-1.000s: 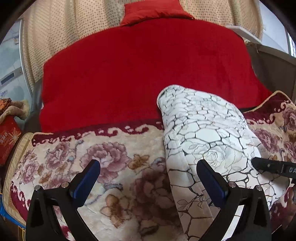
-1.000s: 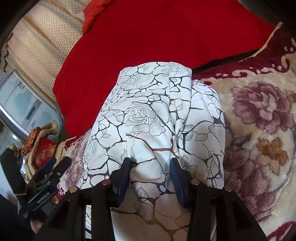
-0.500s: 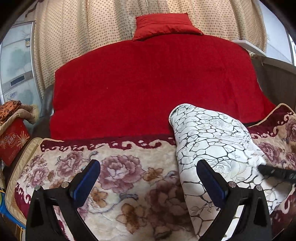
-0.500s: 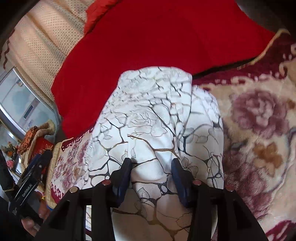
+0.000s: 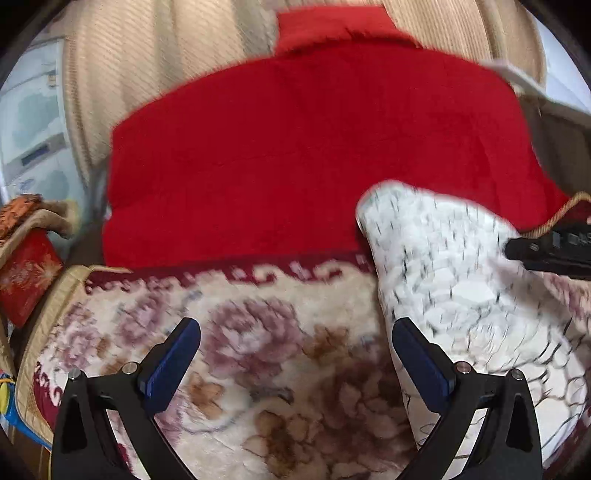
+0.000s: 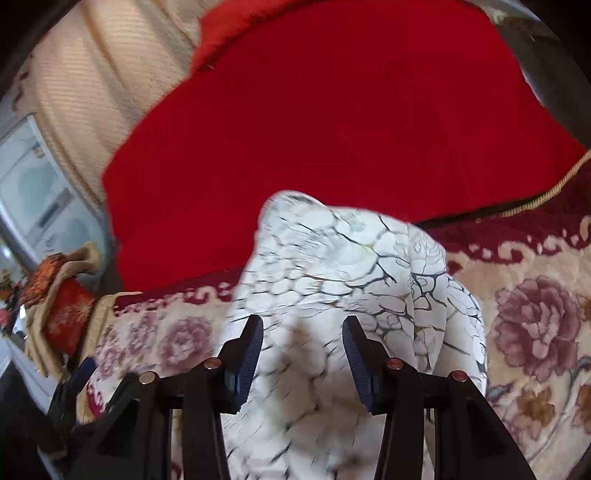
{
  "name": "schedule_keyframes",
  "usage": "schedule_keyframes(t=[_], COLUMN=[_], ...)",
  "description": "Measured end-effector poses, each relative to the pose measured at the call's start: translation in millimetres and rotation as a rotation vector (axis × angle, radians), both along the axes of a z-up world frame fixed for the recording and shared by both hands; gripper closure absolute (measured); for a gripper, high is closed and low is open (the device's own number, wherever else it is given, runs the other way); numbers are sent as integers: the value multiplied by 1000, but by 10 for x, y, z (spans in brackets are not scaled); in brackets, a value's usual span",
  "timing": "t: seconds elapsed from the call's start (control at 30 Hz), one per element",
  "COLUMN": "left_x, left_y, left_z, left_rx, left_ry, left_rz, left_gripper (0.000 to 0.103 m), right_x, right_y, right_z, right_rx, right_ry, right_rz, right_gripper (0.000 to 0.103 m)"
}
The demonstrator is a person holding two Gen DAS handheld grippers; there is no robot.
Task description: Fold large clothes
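Observation:
A folded white garment with a dark crackle-and-rose print point(image 6: 343, 266) lies on the floral blanket point(image 6: 535, 332), its far end against the red cover point(image 6: 332, 110). My right gripper point(image 6: 302, 332) sits over the near end of the garment, jaws part open, cloth between the fingertips; whether it still pinches the cloth I cannot tell. In the left wrist view the garment point(image 5: 443, 266) lies to the right. My left gripper point(image 5: 295, 350) is wide open and empty above the blanket point(image 5: 258, 350), its right finger point(image 5: 421, 354) beside the garment's left edge.
A red cover point(image 5: 314, 155) drapes the sofa back with a red cushion point(image 5: 332, 26) on top. Beige dotted curtains point(image 5: 166, 48) hang behind. Red and orange bundles point(image 5: 26, 266) sit at the far left. The right gripper's black body point(image 5: 554, 251) shows at the right edge.
The right gripper's jaws have widened from a tight pinch on the garment. Both views are blurred with motion; the left gripper has tilted slightly and stays open.

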State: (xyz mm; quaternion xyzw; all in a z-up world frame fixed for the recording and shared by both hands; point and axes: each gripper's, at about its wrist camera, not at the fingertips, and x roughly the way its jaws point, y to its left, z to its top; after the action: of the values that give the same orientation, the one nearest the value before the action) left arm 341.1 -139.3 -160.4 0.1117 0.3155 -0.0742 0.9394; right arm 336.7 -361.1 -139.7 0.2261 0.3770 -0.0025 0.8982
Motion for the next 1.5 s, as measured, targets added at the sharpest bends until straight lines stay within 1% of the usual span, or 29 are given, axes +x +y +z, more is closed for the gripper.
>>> schedule_keyframes(t=[0.03,0.07,0.1,0.13,0.2,0.23,0.27,0.3,0.33,0.37,0.43,0.53,0.6,0.67,0.73,0.8,0.83,0.9,1.07,1.17,1.2,1.27,1.5], left_x=[46,94,125,120,83,76,67,54,33,1,-69,-118,-162,-201,-231,-252,-265,-285,-345,-354,-347,-350,-309], left_y=[-59,-133,-214,-256,-295,-288,-260,-223,-199,-185,-193,-269,-321,-361,-388,-397,-389,-354,-276,-203,-171,-106,165], left_z=[-82,-176,-271,-306,-273,-246,-214,-180,-147,-117,-77,-76,-105,-130,-146,-161,-155,-125,-18,67,95,141,248], left_rx=[13,30,46,55,81,78,55,19,-11,-28,-20,6,30,55,74,88,88,78,64,39,29,13,-38], left_ry=[35,80,124,126,90,89,89,90,90,84,58,39,39,32,24,17,9,-10,-57,-74,-79,-90,-94], left_rz=[-11,-37,-72,-83,-80,-82,-81,-85,-92,-96,-97,-119,-128,-136,-139,-140,-139,-142,-139,-126,-120,-104,-36], left_gripper=[0,0,0,0,0,0,0,0,0,0,0,0,0,0,0,0,0,0,0,0,0,0,0], right_x=[106,159,237,269,240,214,163,59,1,-113,-290,-580,-743,-866,-885,-864,-857,-875,-968,-1031,-1053,-1086,-1020], right_y=[-30,-48,-76,-99,-135,-151,-174,-189,-188,-164,-114,-65,-25,11,53,111,108,76,-17,-75,-89,-87,-146], right_z=[-134,-228,-397,-508,-508,-466,-404,-301,-241,-139,3,114,112,22,-188,-401,-429,-360,-192,-82,-45,7,-21], right_rx=[8,14,33,55,74,81,87,84,72,34,-18,-37,-56,-62,-62,-83,-80,-66,-11,37,53,56,78], right_ry=[44,74,125,143,125,115,92,42,18,-12,-33,-62,-48,-13,63,113,117,101,22,-70,-98,-139,-149], right_rz=[-12,-18,-15,-8,-5,-4,-8,-7,-2,6,13,46,53,58,73,80,77,78,85,84,82,70,45], right_gripper=[54,54,54,54,54,54,54,54,54,54,54,54,54,54,54,54,54,53,53,44,38,37,37])
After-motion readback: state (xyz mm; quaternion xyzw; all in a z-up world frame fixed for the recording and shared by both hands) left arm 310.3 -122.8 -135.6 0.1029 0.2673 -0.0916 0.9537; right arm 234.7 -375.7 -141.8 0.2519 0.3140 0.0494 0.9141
